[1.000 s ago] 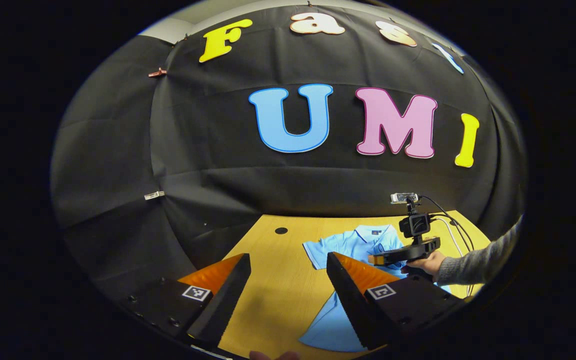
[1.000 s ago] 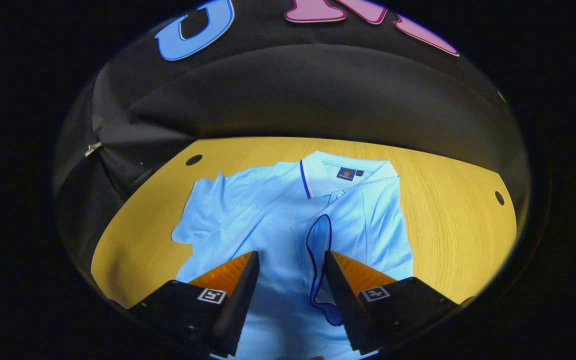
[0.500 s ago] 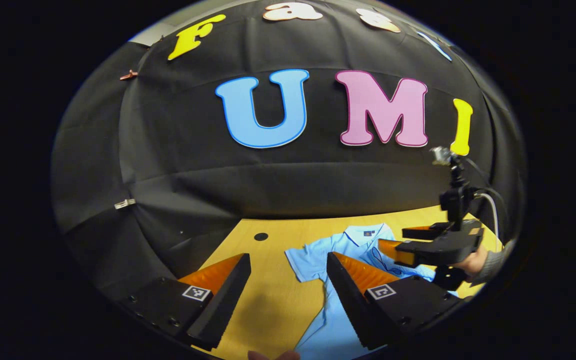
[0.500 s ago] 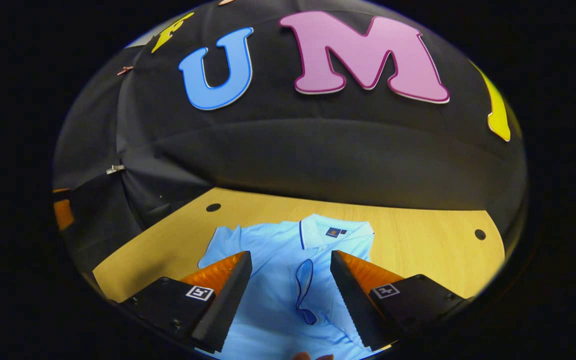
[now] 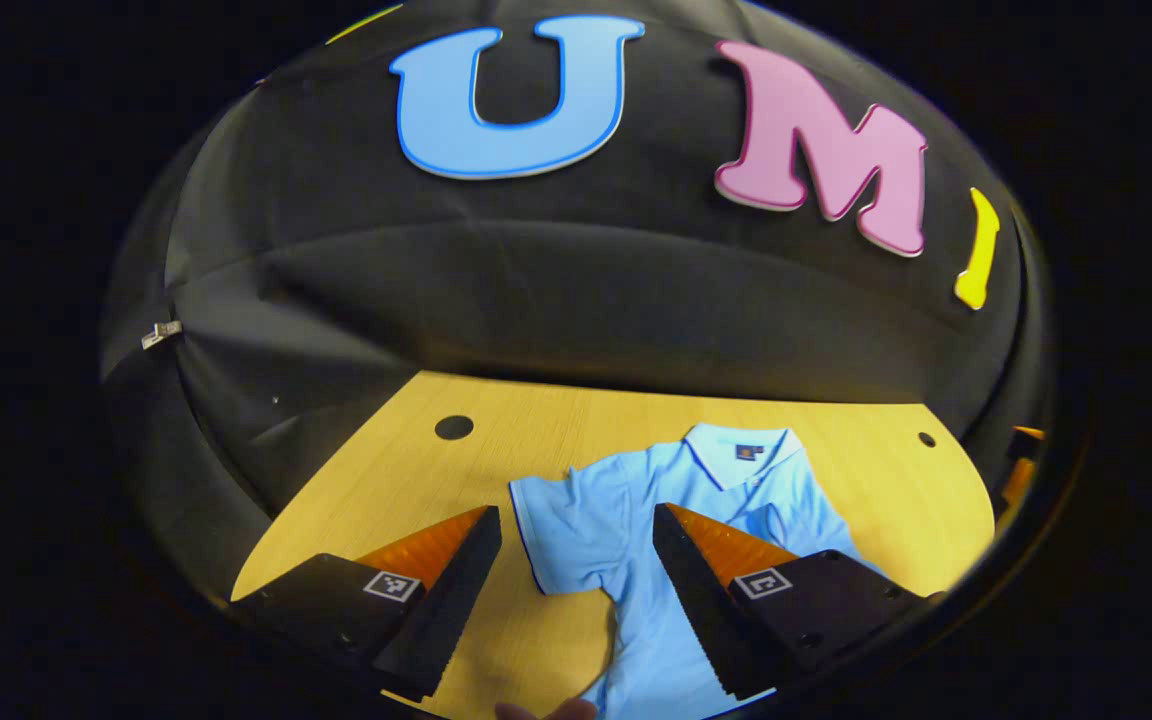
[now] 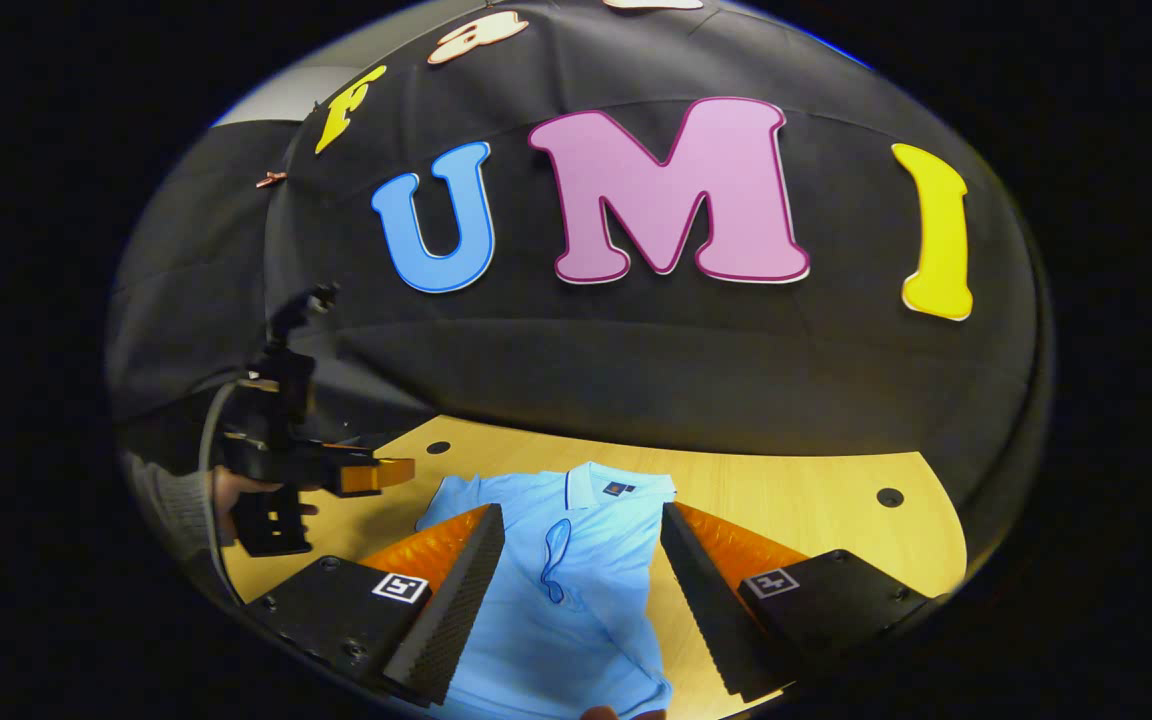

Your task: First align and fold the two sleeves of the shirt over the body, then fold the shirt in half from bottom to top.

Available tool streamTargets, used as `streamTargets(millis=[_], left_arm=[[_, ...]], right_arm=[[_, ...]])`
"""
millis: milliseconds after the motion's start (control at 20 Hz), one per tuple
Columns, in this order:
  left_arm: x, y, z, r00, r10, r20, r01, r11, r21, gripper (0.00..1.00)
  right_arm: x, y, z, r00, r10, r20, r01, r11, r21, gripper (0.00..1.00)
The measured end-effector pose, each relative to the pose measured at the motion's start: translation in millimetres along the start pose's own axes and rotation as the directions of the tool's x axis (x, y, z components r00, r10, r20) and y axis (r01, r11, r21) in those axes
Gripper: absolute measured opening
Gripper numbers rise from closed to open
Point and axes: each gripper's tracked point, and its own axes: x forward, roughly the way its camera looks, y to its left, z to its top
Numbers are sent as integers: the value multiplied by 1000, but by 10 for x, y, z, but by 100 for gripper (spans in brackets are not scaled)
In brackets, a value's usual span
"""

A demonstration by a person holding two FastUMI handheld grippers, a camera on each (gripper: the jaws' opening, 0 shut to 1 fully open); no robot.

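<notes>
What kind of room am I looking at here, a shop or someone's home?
Neither, most likely: it looks like a small recording booth. Black cloth hangs as a backdrop behind a bare wooden table, one blue polo shirt lies on it, and a hand holds camera-fitted tongs.

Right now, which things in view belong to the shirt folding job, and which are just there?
Belongs to the job:
shirt, one sleeve already folded over the body, the other sleeve spread flat
left gripper, open
right gripper, open

Just there:
table
holes in the table
</notes>
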Motion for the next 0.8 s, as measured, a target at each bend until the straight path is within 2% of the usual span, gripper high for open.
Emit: streamTargets(millis=[200,500,800], left_arm=[[519,139,-318,993,50,-103,-49,999,10,99],[941,259,-602,976,98,-195,-95,995,24,98],[1186,212,-714,962,94,-258,-84,995,49,98]], right_arm=[[-360,-262,8,999,-49,-2,49,999,10,98],[-649,-632,-22,992,-122,-39,126,984,123,98],[-823,-811,-159,985,-155,-76,164,976,140,98]])
